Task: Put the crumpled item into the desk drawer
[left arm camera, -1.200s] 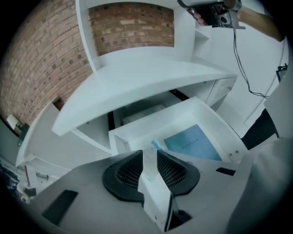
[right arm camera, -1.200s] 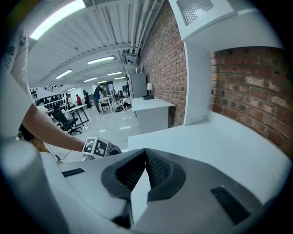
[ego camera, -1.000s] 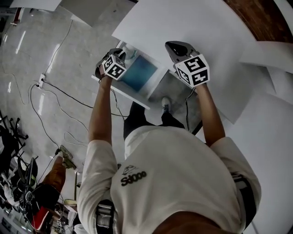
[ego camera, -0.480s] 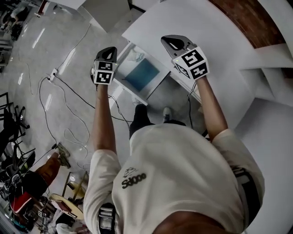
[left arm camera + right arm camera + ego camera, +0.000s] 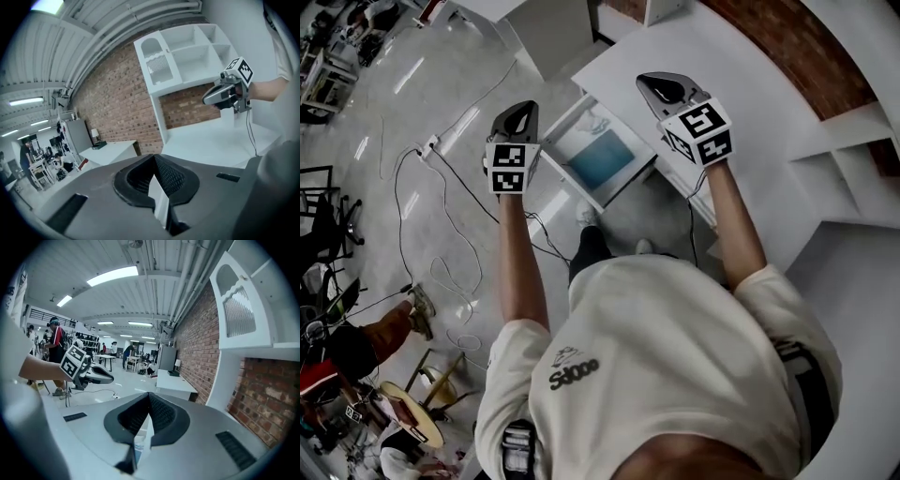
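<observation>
The desk drawer (image 5: 567, 183) stands pulled out, its bottom blue. A pale crumpled item (image 5: 598, 119) lies in its far corner, by the desk (image 5: 741, 56). My left gripper (image 5: 521, 109) hangs high above the floor, left of the drawer and clear of it, its jaws shut on nothing (image 5: 153, 157). My right gripper (image 5: 664, 89) is raised over the desk edge, right of the drawer, also shut and empty (image 5: 149, 395). Each gripper shows in the other's view: the right gripper (image 5: 225, 93) before the white shelves, the left gripper (image 5: 91, 373) over the hall floor.
A white shelf unit (image 5: 853, 159) rises at the desk's right against a brick wall (image 5: 117, 103). Cables (image 5: 441, 216) and a power strip (image 5: 427, 145) lie on the floor to the left. A person (image 5: 356, 347) crouches at the lower left; another white desk (image 5: 173, 383) stands farther off.
Both grippers have risen away from the drawer. The left one left the drawer's far corner and moved out to the left; the crumpled item stays in the drawer.
</observation>
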The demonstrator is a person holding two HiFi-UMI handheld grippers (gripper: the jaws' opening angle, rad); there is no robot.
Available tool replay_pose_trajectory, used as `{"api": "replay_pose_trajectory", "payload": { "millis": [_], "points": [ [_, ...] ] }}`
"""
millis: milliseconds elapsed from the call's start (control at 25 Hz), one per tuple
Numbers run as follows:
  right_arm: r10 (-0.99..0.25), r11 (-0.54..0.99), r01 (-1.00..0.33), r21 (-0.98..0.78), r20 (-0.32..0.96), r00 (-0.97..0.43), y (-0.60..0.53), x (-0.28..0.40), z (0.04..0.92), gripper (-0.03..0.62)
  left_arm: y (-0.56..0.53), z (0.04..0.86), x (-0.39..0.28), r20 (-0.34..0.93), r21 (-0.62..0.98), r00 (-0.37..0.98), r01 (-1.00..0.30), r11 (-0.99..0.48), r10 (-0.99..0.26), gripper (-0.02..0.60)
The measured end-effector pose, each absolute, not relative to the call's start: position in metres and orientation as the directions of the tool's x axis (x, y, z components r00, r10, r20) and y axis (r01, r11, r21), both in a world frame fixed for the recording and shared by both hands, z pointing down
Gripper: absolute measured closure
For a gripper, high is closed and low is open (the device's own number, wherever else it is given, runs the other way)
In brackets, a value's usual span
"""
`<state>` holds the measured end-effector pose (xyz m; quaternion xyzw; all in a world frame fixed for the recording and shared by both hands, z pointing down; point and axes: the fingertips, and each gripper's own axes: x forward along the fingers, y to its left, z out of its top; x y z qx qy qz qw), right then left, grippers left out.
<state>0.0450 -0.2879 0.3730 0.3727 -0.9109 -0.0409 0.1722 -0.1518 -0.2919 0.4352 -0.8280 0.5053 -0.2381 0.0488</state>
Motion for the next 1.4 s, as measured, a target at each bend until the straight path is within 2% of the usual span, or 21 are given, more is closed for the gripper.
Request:
{"api": "replay_pose_trajectory", "payload": {
  "millis": [280,480,1120,1400],
  "points": [
    [-0.678,0.735,-0.645,0.21,0.209,-0.705,-0.257,0.034,0.328,0.589,-0.245,0.365,-0.163,0.207,-0.306,0.334,-0.871,-0.385,-0.92,0.563],
    [-0.671,0.738,-0.617,0.271,0.21,-0.711,-0.239,0.031,0.317,0.589,-0.221,0.335,-0.164,0.147,-0.305,0.316,-0.887,-0.347,-0.937,0.562],
    [-0.674,0.722,-0.595,0.354,0.164,-0.721,-0.205,0.023,0.285,0.589,-0.172,0.281,-0.15,0.058,-0.336,0.343,-0.878,-0.342,-0.938,0.562],
    [-0.652,0.742,-0.569,0.355,0.183,-0.736,-0.205,0.01,0.288,0.589,-0.167,0.269,-0.157,0.032,-0.347,0.333,-0.881,-0.323,-0.942,0.561]
  ]
}}
